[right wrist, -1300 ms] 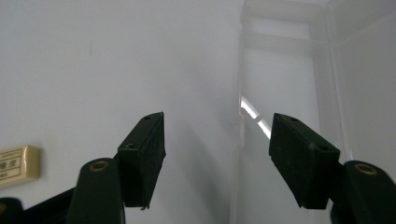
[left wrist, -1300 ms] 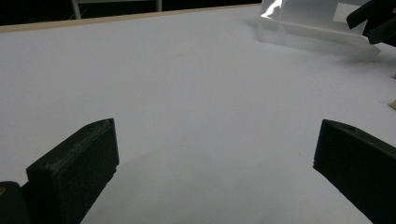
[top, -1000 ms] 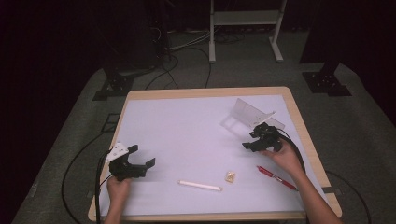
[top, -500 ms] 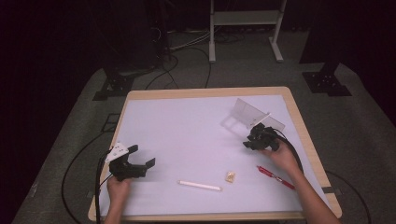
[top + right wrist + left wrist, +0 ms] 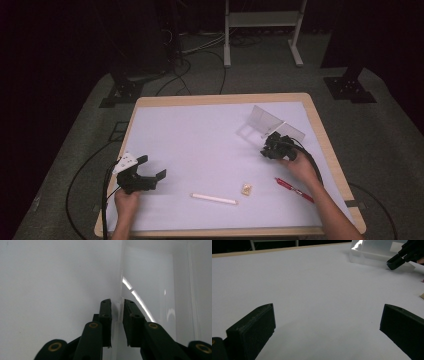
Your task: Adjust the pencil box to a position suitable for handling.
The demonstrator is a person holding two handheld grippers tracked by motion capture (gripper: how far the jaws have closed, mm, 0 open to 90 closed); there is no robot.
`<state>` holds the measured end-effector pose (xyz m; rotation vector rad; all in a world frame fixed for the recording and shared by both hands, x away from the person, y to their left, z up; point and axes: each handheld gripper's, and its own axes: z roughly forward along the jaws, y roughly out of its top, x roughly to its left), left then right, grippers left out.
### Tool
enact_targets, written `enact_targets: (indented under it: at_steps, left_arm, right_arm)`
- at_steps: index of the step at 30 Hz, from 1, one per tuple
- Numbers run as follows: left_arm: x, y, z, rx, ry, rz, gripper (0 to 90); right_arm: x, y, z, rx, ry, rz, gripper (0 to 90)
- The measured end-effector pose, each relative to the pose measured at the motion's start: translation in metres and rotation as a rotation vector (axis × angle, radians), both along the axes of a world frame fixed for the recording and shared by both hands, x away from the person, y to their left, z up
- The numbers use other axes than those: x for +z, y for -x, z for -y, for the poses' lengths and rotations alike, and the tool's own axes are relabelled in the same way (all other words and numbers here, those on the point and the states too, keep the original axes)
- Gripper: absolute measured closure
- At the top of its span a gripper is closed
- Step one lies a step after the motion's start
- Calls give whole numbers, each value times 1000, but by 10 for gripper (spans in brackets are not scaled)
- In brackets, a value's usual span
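Clear plastic forms the open box [image 5: 272,123] that stands at the far right of the white table [image 5: 200,145], its lid or flap swung out so that the walls catch the light. The right gripper [image 5: 269,149] lies at the box's near edge. In the right gripper view its jaws have just been closing, and they now stand almost together with a thin transparent wall of the box [image 5: 150,285] between them. A narrow gap remains on the left side of that wall, so whether the pads already press on it cannot be told. The left gripper view shows the same gripper [image 5: 395,262] far off, with its tip against the base of the box [image 5: 377,252].

The left gripper [image 5: 147,172] rests near the table's front left corner, well apart from the box. Its jaws are spread wide, with nothing but bare table surface between them.

Three small things lie on the near half of the table: a white stick [image 5: 214,199] near the middle, a small tan piece [image 5: 246,188] just to its right, and a red pen [image 5: 294,189] beside the person's right forearm.
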<state>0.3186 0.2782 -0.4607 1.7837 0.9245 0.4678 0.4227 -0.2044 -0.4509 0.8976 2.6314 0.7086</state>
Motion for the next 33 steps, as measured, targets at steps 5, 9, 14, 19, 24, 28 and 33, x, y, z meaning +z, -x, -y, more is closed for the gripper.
enact_targets:
  at_steps: [5, 9, 14, 19, 24, 28, 33]
  left_arm:
    - [0, 0, 0, -1, 0, 1, 0]
    - [0, 0, 0, -1, -1, 1, 0]
    - [0, 0, 0, 1, 0, 1, 0]
    - [0, 0, 0, 2, -2, 1, 0]
    - [0, 0, 0, 1, -1, 2, 0]
    - [0, 0, 0, 2, 1, 2, 0]
    - [0, 0, 0, 2, 1, 1, 0]
  right_arm:
    - [0, 0, 0, -2, 14, 15, 826]
    - [-1, 0, 0, -4, 10, 14, 829]
    - [0, 0, 2, -4, 11, 13, 853]
    - [1, 0, 6, -21, -4, 12, 860]
    - [2, 1, 7, -31, -10, 18, 863]
    - [4, 2, 9, -40, -24, 29, 864]
    - [9, 3, 11, -41, -46, 48, 867]
